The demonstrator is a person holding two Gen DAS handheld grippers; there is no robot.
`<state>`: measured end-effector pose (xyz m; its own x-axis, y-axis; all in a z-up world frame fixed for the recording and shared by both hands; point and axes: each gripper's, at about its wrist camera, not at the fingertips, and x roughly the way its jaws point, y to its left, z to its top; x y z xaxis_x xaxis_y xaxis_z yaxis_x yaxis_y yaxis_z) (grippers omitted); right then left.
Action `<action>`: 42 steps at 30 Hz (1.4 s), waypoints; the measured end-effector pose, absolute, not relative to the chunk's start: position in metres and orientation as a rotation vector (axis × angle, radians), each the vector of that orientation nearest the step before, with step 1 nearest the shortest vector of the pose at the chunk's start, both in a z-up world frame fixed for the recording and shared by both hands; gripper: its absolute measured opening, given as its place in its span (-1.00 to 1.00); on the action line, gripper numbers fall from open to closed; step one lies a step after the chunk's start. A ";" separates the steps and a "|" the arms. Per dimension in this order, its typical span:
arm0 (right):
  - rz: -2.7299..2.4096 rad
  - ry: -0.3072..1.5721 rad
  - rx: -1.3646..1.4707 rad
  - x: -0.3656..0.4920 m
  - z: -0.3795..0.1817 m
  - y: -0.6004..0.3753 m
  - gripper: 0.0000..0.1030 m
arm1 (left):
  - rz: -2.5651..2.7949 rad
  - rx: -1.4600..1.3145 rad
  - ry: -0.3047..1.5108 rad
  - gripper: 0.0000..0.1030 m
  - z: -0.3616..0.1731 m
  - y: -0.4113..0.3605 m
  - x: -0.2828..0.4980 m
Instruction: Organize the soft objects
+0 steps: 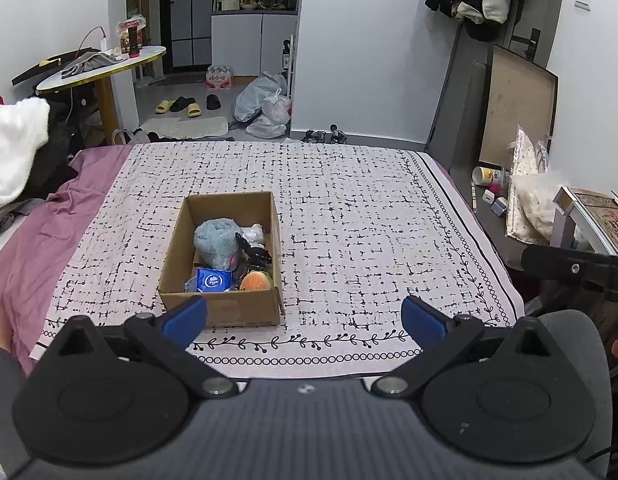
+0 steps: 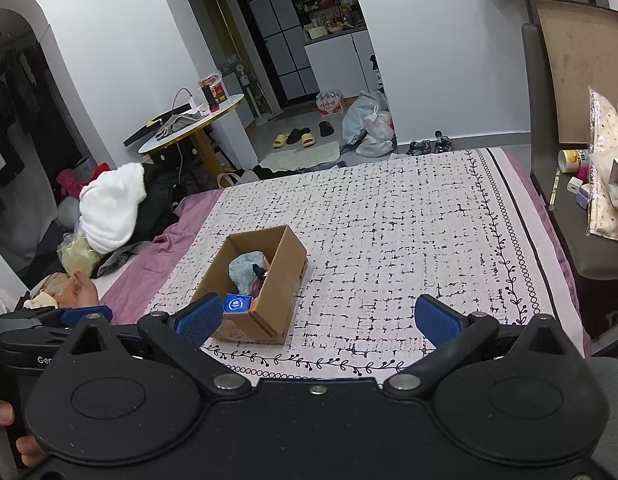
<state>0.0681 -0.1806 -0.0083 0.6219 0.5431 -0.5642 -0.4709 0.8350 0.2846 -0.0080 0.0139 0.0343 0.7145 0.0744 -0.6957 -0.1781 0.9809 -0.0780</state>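
An open cardboard box (image 1: 177, 264) stands on the patterned bedspread (image 1: 349, 216). Inside lie a light blue plush toy (image 1: 215, 240), a blue tissue pack (image 1: 213, 281), an orange soft item (image 1: 256, 281) and a black item (image 1: 255, 250). My left gripper (image 1: 305, 318) is open and empty, held just in front of the box's near wall. My right gripper (image 2: 319, 318) is open and empty, to the right of the box (image 2: 277, 292). The right wrist view also shows the plush (image 2: 247, 268) and the tissue pack (image 2: 237, 304).
A white fluffy bundle (image 2: 109, 208) and dark clothes lie on the purple sheet (image 1: 33, 240) at the left. A round table (image 1: 105, 68) stands beyond the bed. A dark side table (image 2: 581, 216) with packets stands at the right edge.
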 end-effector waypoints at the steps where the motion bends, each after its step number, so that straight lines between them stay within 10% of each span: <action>1: 0.583 0.686 0.111 0.068 -0.009 -0.181 1.00 | 0.141 -0.144 0.764 0.99 0.033 0.014 -0.008; 42: 0.575 0.710 0.094 0.068 -0.022 -0.176 1.00 | 0.139 -0.159 0.775 0.99 0.023 0.018 -0.007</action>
<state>0.0684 -0.1761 -0.0219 0.6113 0.5284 -0.5892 -0.4662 0.8420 0.2715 -0.0068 0.0178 0.0230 0.7066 0.0660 -0.7046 -0.1823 0.9790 -0.0912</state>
